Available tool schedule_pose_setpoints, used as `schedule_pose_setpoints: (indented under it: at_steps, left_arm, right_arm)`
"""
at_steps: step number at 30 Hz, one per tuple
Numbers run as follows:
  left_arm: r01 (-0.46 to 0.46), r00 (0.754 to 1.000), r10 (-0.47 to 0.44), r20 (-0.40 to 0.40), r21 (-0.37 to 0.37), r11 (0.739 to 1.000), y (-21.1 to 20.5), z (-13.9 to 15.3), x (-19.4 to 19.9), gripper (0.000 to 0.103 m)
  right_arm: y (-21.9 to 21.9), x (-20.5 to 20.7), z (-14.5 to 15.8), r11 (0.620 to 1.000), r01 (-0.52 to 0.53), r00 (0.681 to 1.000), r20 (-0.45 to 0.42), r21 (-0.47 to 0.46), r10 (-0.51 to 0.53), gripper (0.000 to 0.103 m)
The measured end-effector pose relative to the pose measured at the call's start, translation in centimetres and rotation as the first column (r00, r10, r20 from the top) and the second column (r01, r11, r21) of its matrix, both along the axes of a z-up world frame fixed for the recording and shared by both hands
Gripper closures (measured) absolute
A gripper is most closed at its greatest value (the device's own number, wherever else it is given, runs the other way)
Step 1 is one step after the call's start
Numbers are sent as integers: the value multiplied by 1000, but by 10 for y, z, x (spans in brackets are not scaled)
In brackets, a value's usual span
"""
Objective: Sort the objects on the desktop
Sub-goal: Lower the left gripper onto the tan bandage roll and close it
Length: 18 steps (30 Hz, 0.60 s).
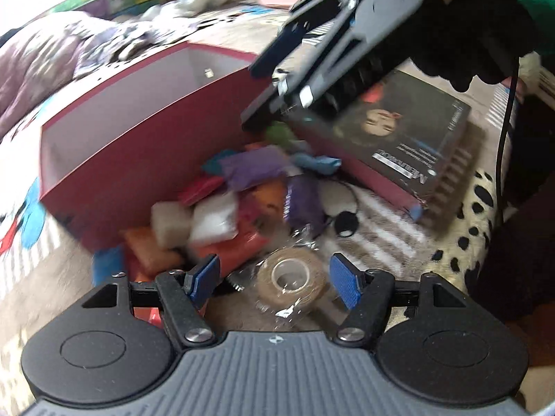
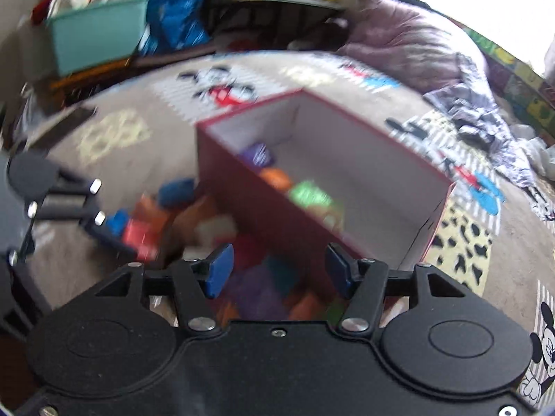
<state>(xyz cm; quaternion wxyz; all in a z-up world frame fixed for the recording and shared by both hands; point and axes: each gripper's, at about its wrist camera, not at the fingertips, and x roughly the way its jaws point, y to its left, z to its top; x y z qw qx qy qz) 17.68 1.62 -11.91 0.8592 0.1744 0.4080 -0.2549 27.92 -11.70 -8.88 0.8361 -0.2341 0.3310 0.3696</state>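
Note:
A red open box (image 1: 114,159) stands on a patterned rug; in the right wrist view (image 2: 263,190) it holds purple, orange and green packets (image 2: 305,194). A heap of small coloured packets (image 1: 242,190) lies beside it. A wrapped roll of clear tape (image 1: 291,277) lies between the open fingers of my left gripper (image 1: 275,277), untouched as far as I can see. My right gripper (image 2: 277,272) is open and empty above the heap by the box's near wall; it shows from outside in the left wrist view (image 1: 267,93).
A dark printed box (image 1: 399,131) lies on a pink lid right of the heap. A black cable with a round pad (image 1: 347,223) lies by the tape. A teal bin (image 2: 93,34) and clutter stand at the far edge. A crumpled blanket (image 2: 416,41) lies behind the box.

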Motion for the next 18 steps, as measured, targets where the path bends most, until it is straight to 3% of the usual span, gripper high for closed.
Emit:
schedule_pose_setpoints:
  at_steps: [8,18]
  left_arm:
    - [58,996,-52,-74,75,996,-15,-19,12,34]
    - [101,988,-82,-129,148,984,-30,-37,22,35]
  right_arm:
    - [-15,-9,-27,995,-52,997,-70,-89,46,42]
    - [-26,-4,-49,989,-58,991,-129,-137,40,40]
